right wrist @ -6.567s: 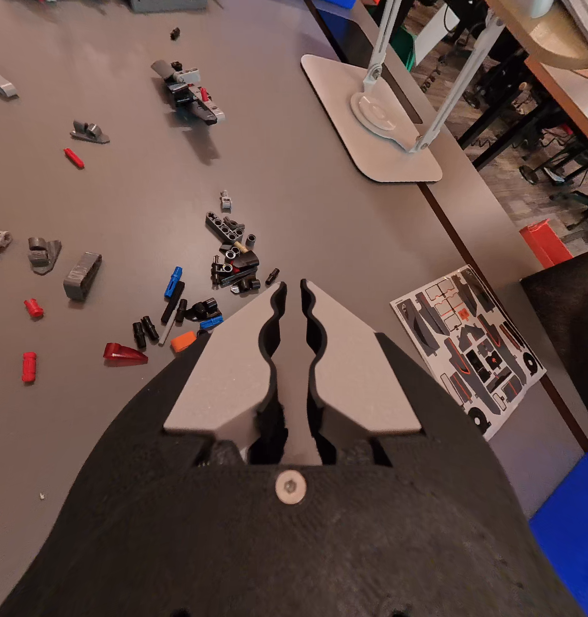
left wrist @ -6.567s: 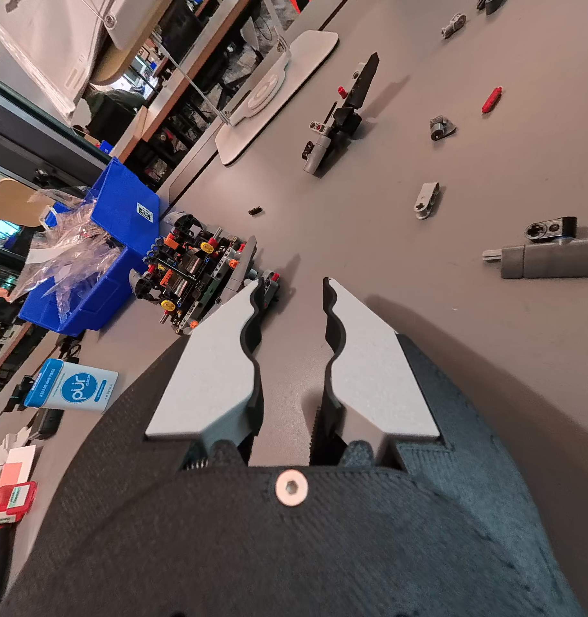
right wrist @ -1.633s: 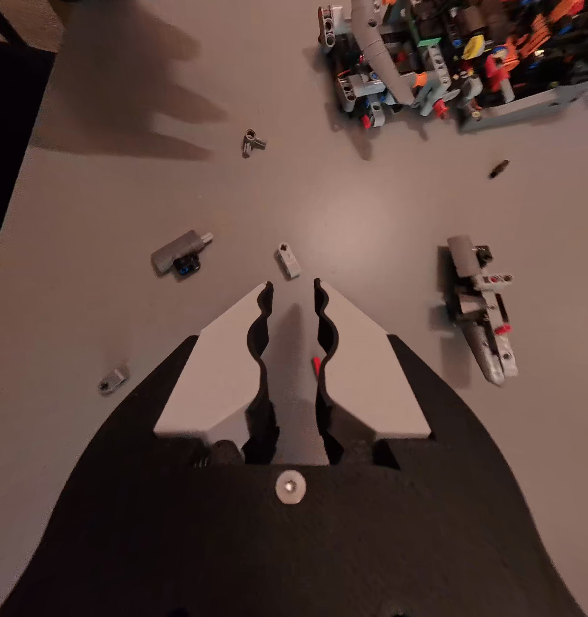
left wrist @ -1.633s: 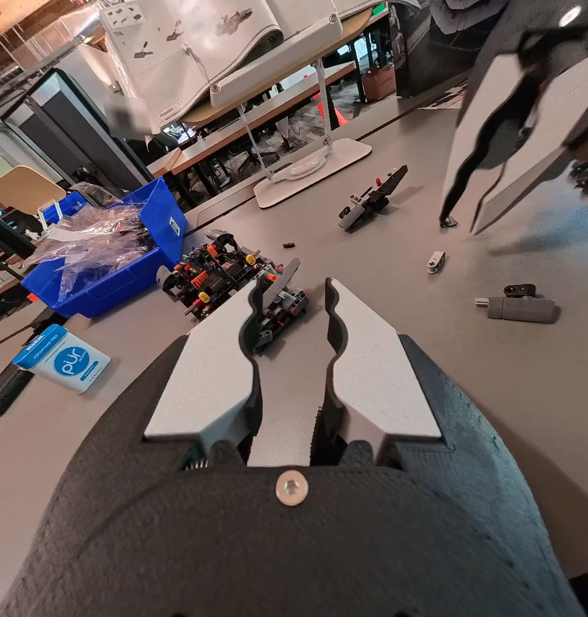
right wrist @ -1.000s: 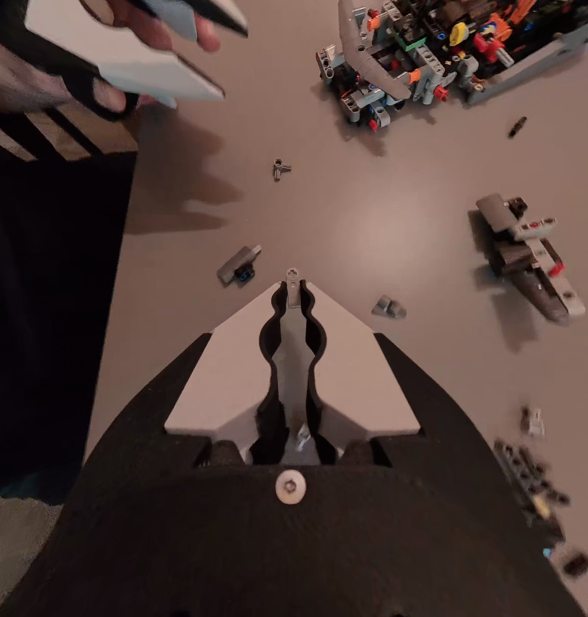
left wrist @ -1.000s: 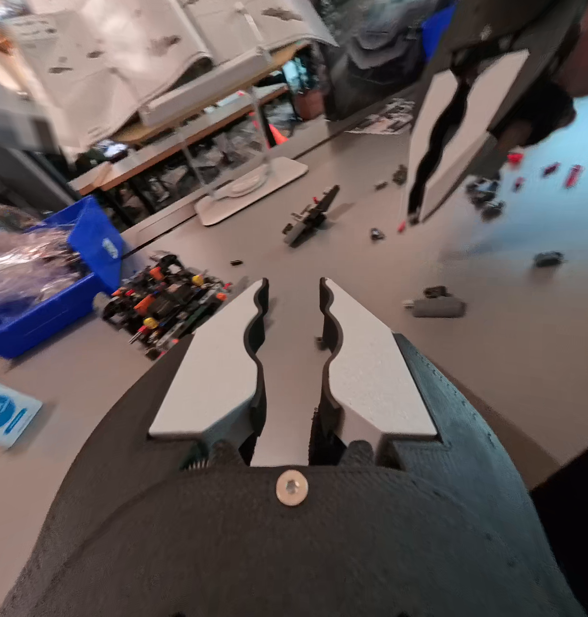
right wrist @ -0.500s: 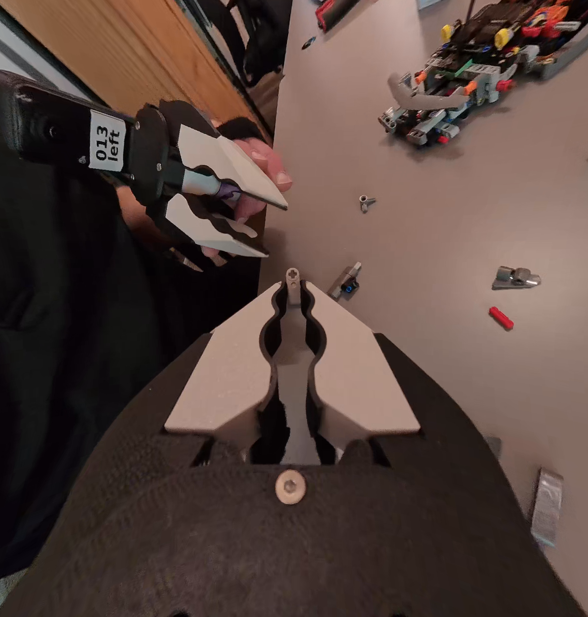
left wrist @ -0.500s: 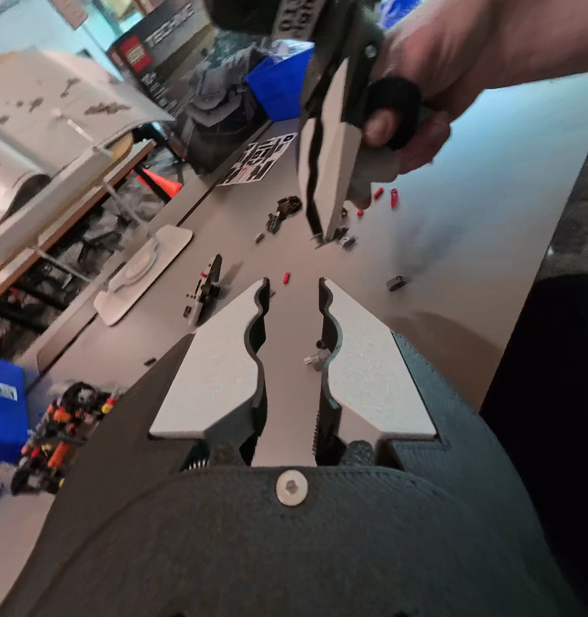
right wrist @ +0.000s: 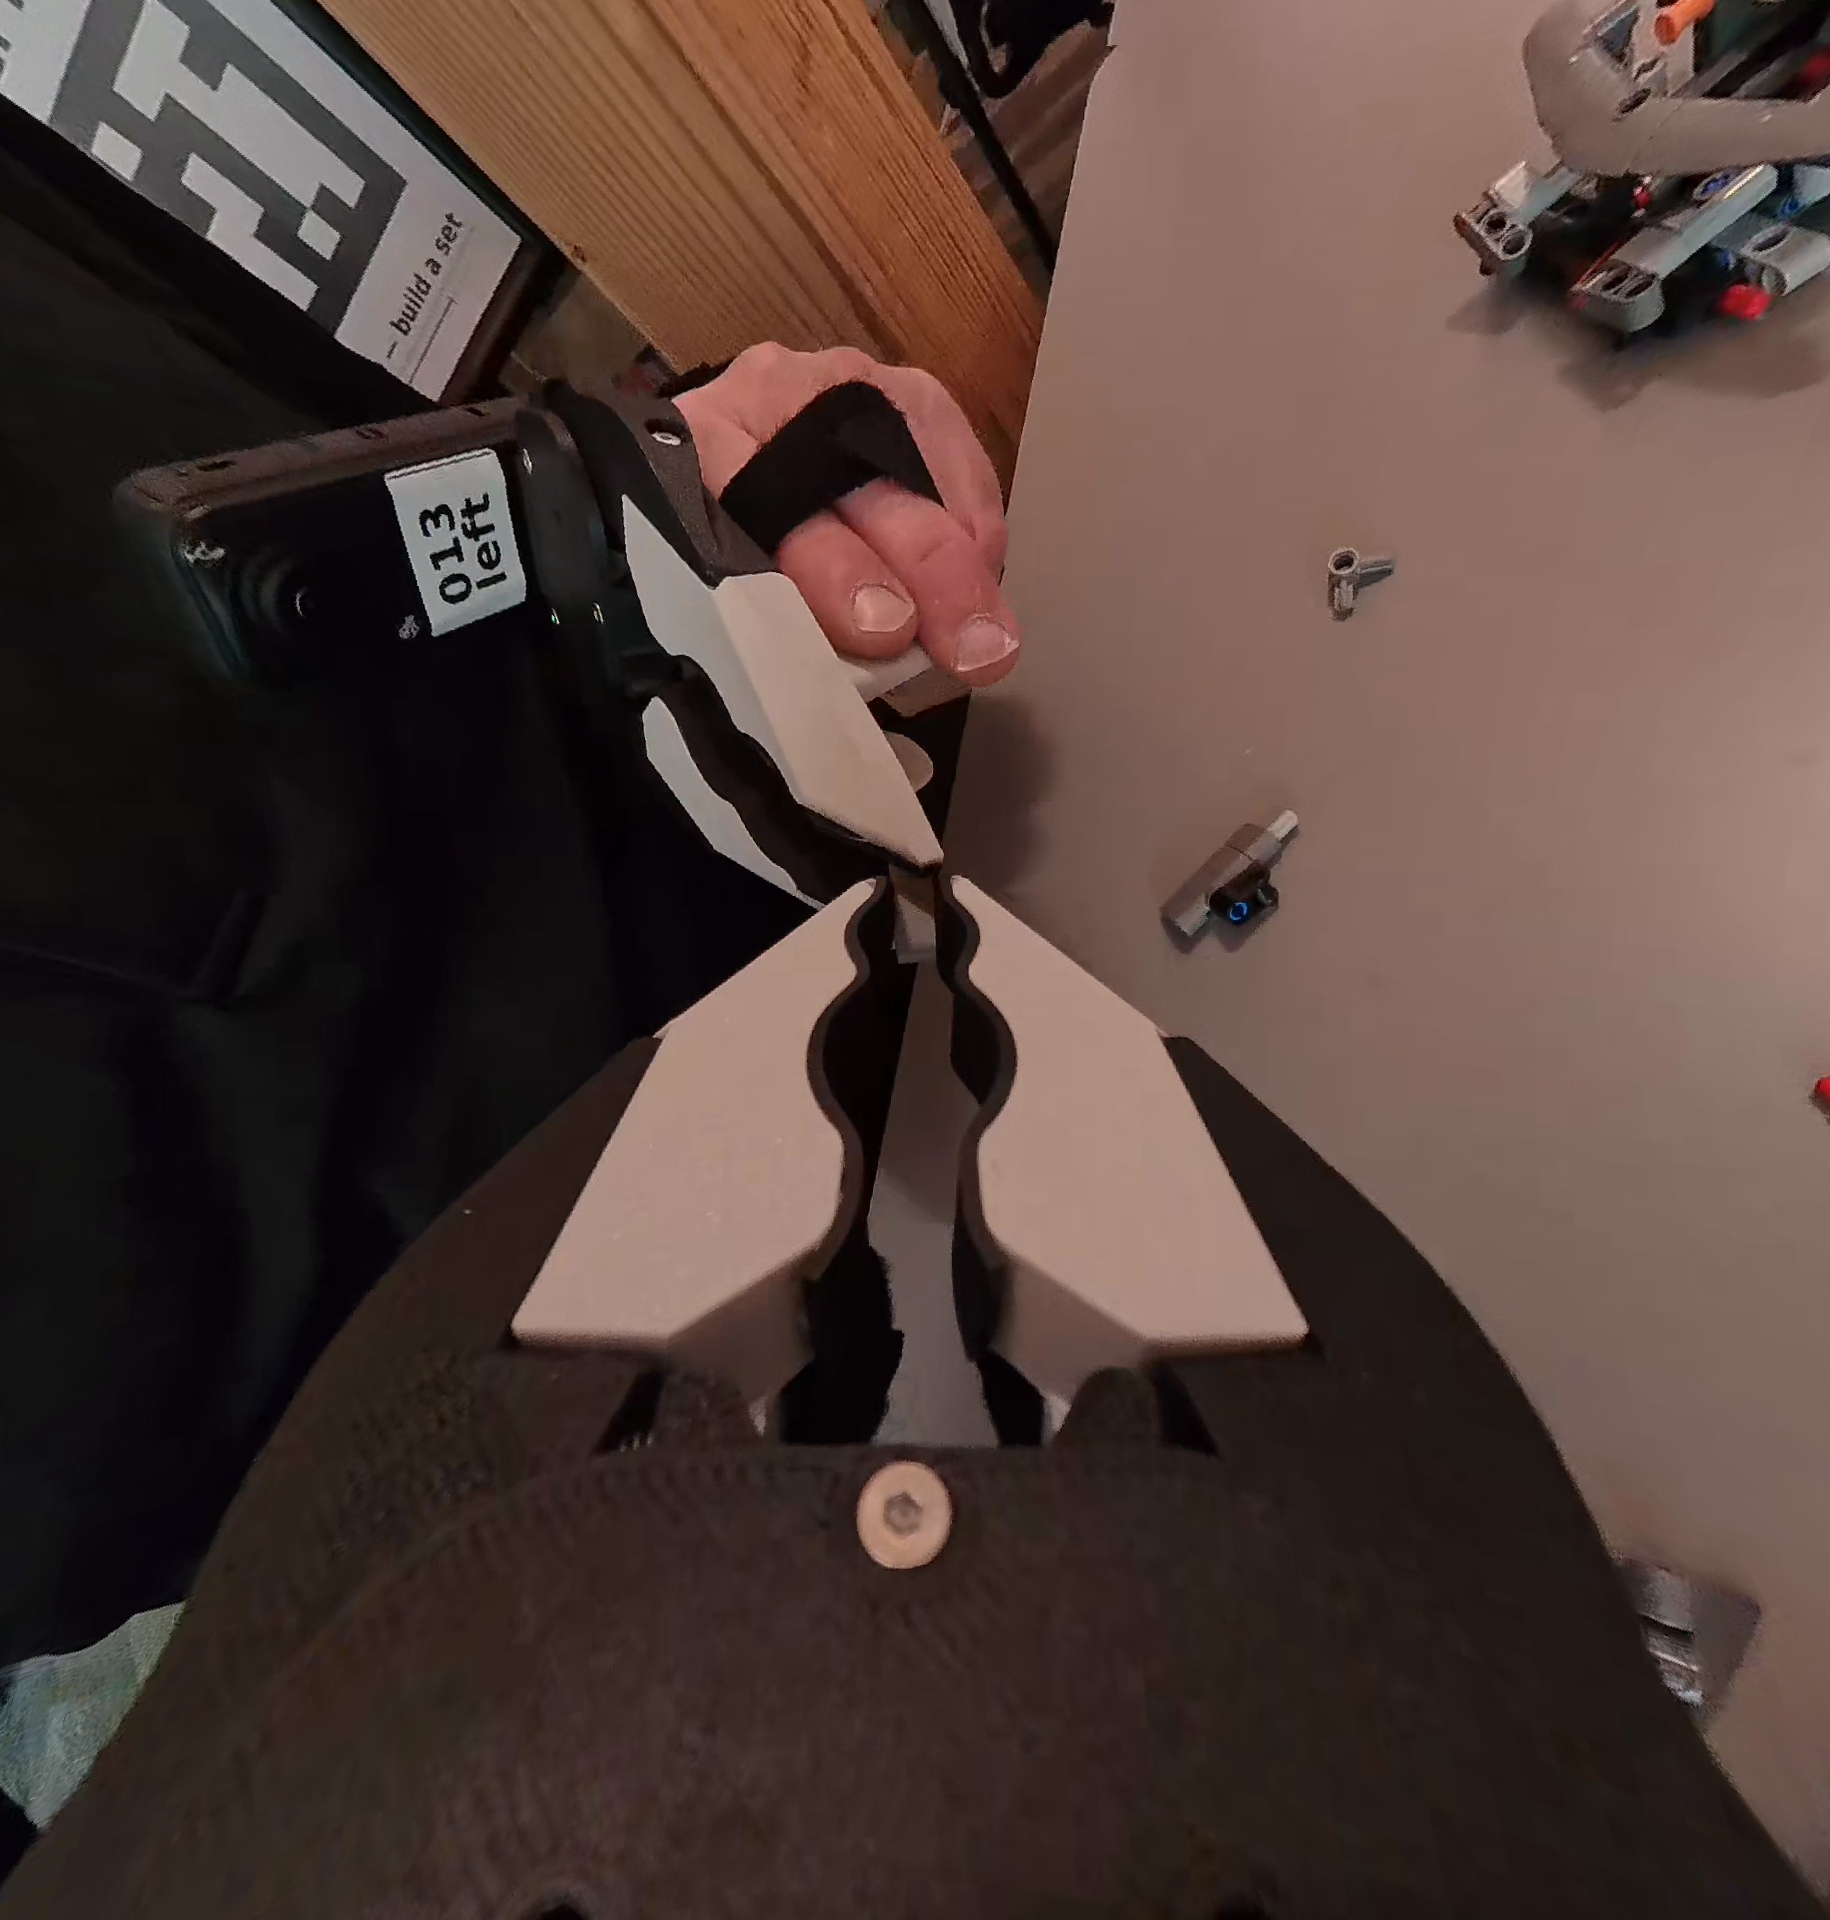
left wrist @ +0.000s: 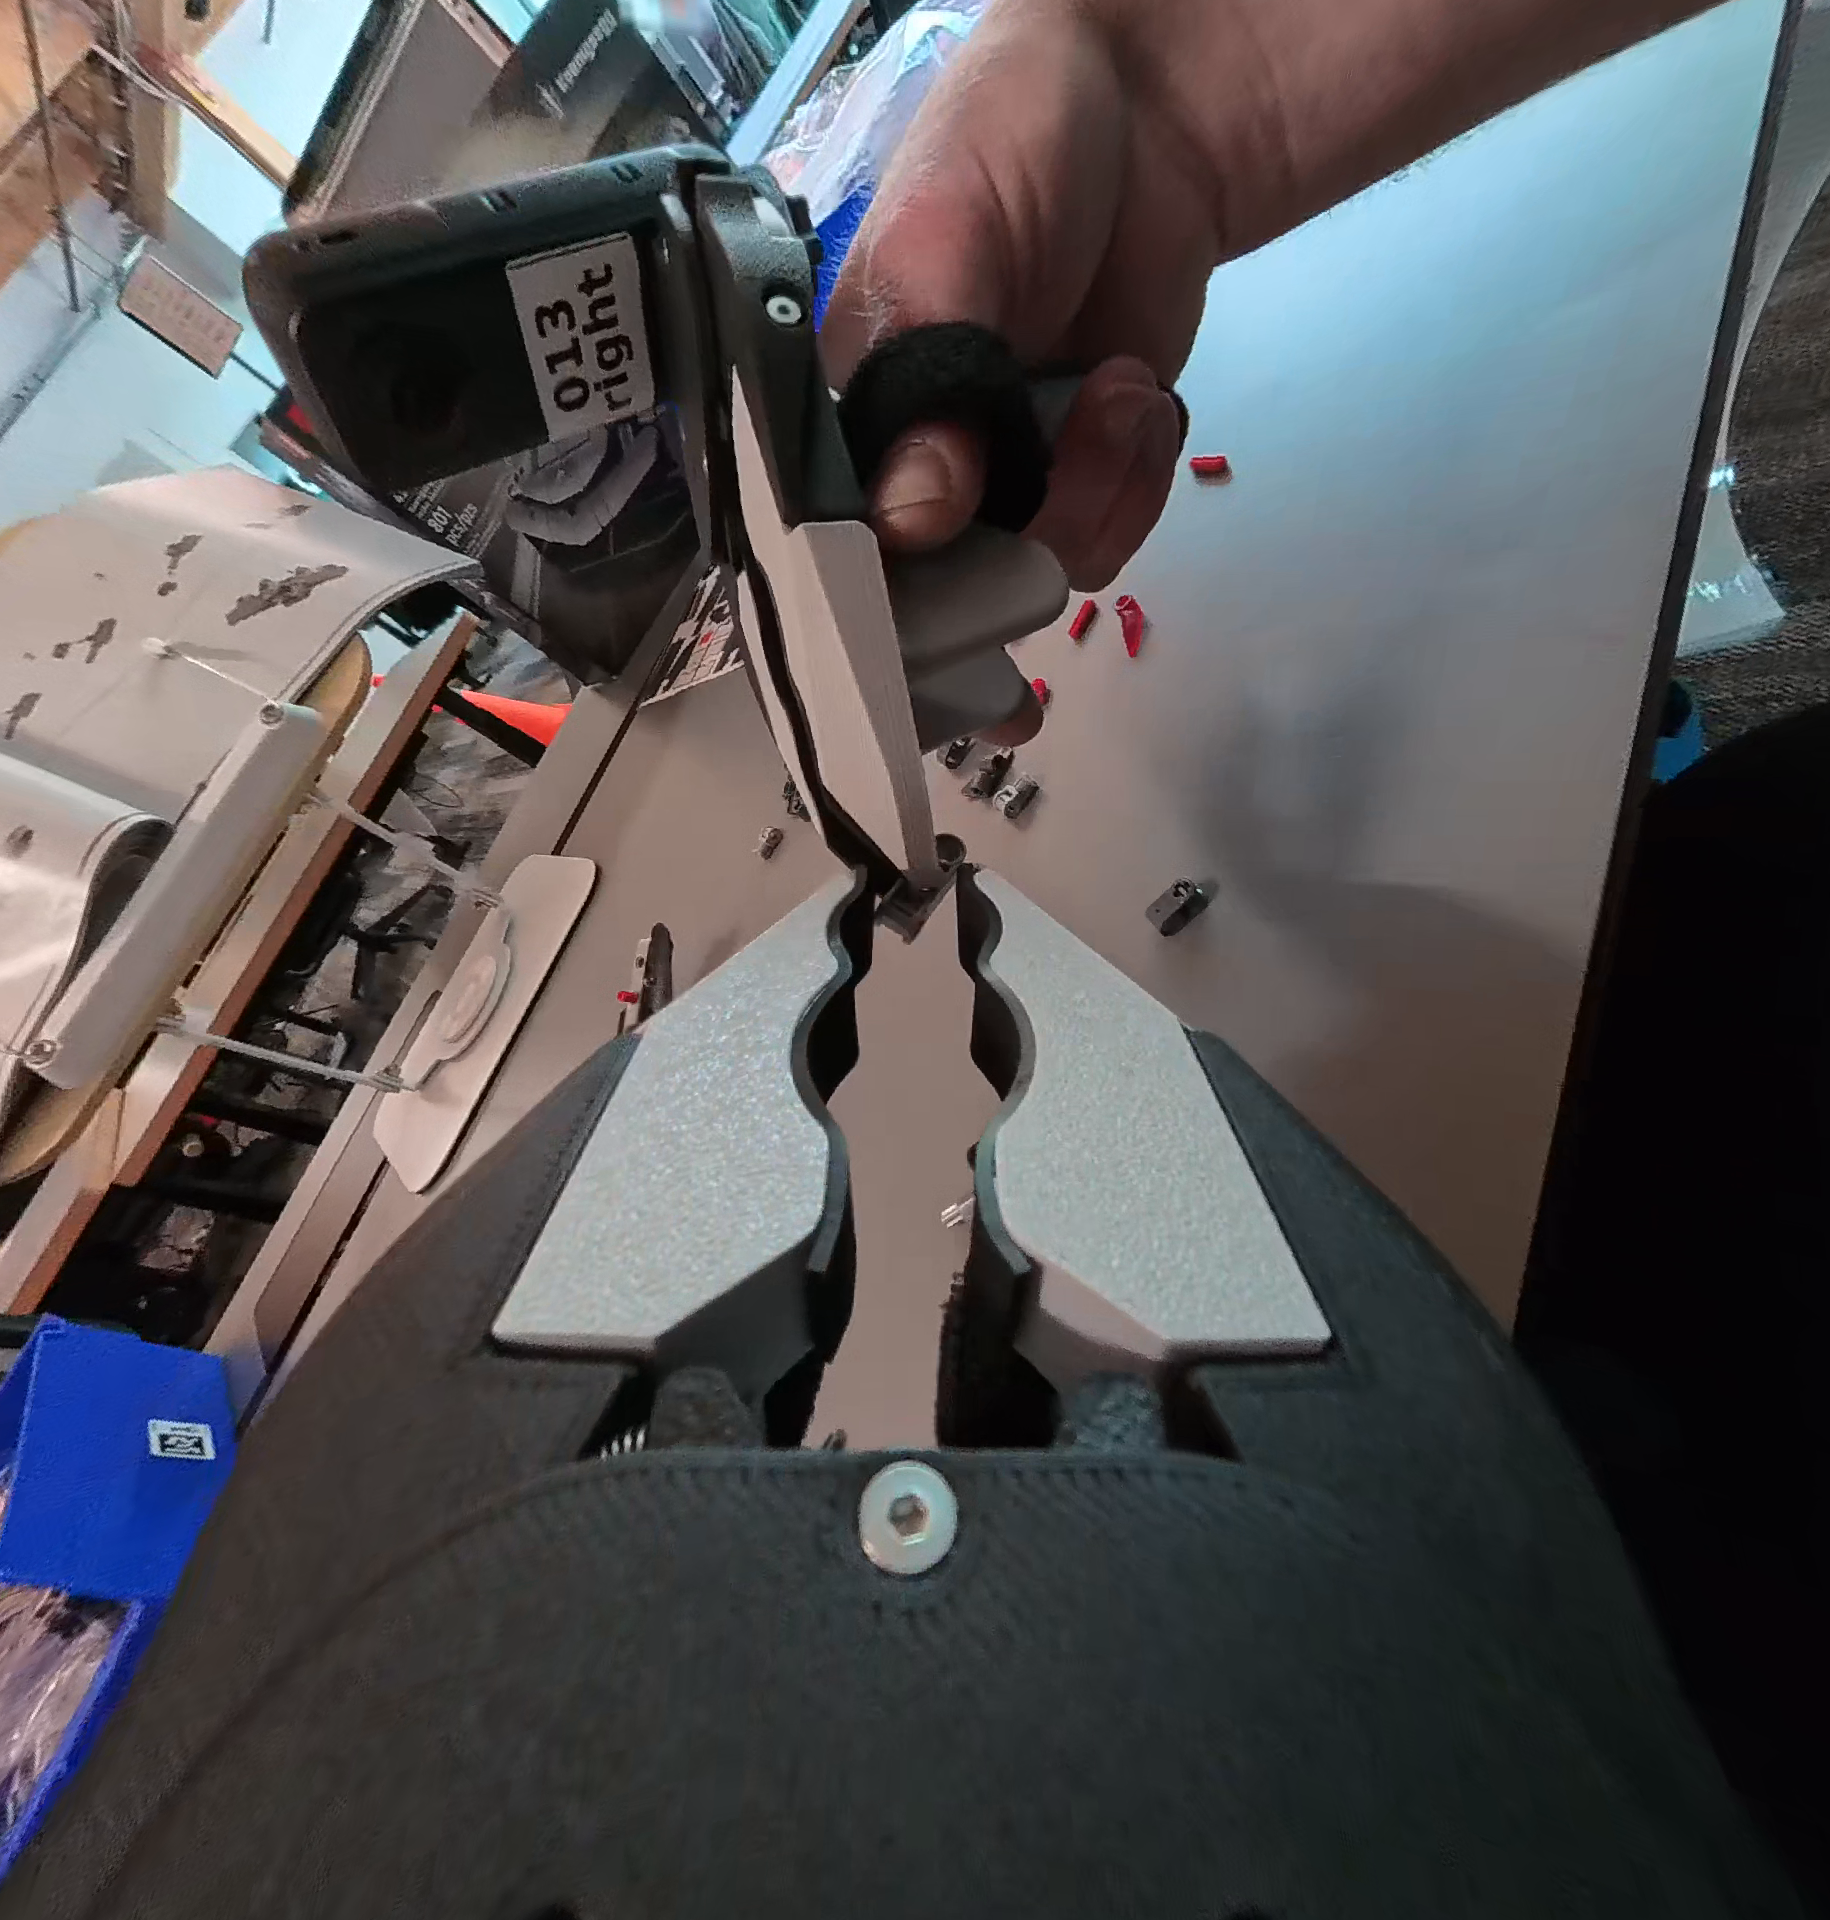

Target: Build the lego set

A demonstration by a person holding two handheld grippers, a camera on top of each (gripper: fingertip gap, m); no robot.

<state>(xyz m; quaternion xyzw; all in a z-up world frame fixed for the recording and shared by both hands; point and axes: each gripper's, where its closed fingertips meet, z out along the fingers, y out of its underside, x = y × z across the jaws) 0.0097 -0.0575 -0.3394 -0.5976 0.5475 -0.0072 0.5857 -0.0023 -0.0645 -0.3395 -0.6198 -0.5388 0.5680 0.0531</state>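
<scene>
The right claw [right wrist: 913, 883] was clamped on a small grey lego piece [right wrist: 909, 930] at its tips, up above the grey surface [right wrist: 1513, 935]. The left claw [left wrist: 913, 883] was a little apart, its tips on both sides of that piece [left wrist: 916, 902].

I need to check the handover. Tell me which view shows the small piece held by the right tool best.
The right wrist view: the small light grey piece sits clearly between that tool's tips, with the left tool meeting it. The left wrist view shows it only as a dark lump partly hidden by the tool tips.
</scene>
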